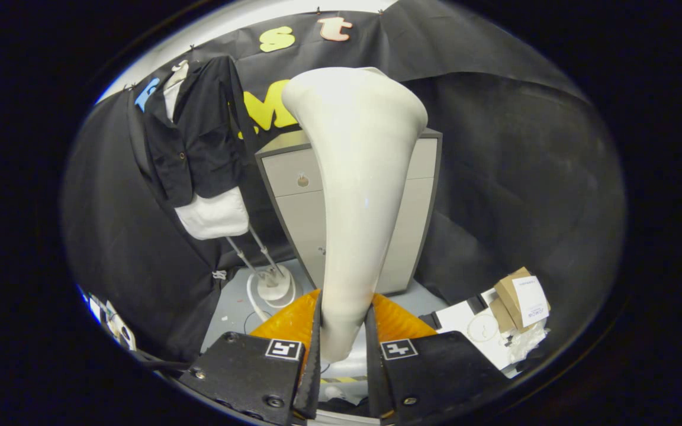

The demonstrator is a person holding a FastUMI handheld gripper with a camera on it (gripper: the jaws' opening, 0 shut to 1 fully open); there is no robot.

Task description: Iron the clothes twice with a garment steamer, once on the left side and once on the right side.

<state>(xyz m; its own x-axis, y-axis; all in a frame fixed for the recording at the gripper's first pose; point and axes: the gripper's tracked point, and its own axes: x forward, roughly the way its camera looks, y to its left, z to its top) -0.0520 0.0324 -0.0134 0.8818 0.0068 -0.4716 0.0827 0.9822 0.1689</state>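
Both fingers of my gripper [344, 340] are clamping the garment steamer [357, 195] by its narrow handle. Beyond, I am facing a black shirt [196, 130] hanging on a mannequin [214, 214], beside a drawer cabinet [293, 195].

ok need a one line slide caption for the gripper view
Gripper shut on the garment steamer, held upright, with the black shirt on its mannequin stand beyond to the left.

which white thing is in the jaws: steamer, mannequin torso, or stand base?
The steamer: both jaws of the gripper press its handle. Mannequin torso and stand base sit beyond.
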